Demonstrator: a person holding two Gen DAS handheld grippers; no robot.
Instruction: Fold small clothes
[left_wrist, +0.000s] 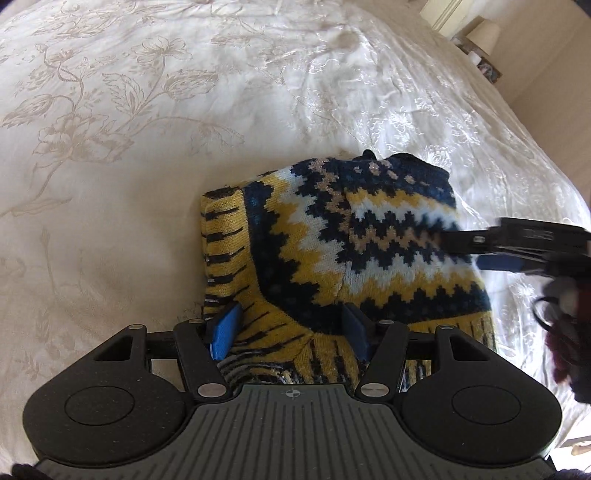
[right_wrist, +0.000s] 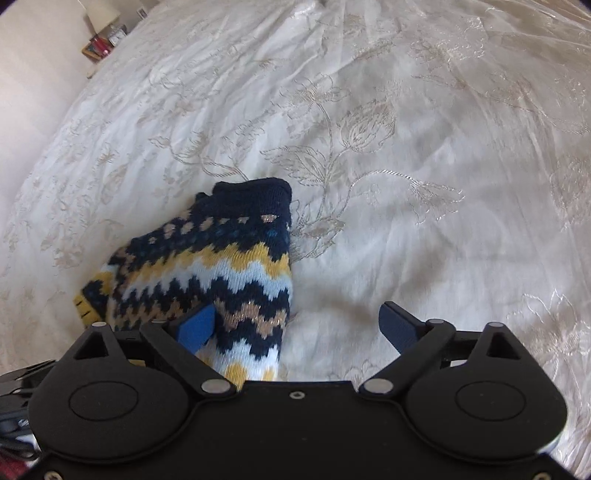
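The bedspread (left_wrist: 229, 122) was white, with a pale beige pattern of flowers, leaves and long stems across it. It lay creased and rumpled, shiny where the light struck it, and filled most of both views. Past the far corner of the bed stood a lamp (left_wrist: 484, 33) with a cream shade, against a plain wall. A low wooden shelf (right_wrist: 96, 48) beside it held small red and dark things, too small to tell apart.

Soft daylight, sheen glare on bedspread (left_wrist: 332, 92), fisheye-bent edges, slight blur
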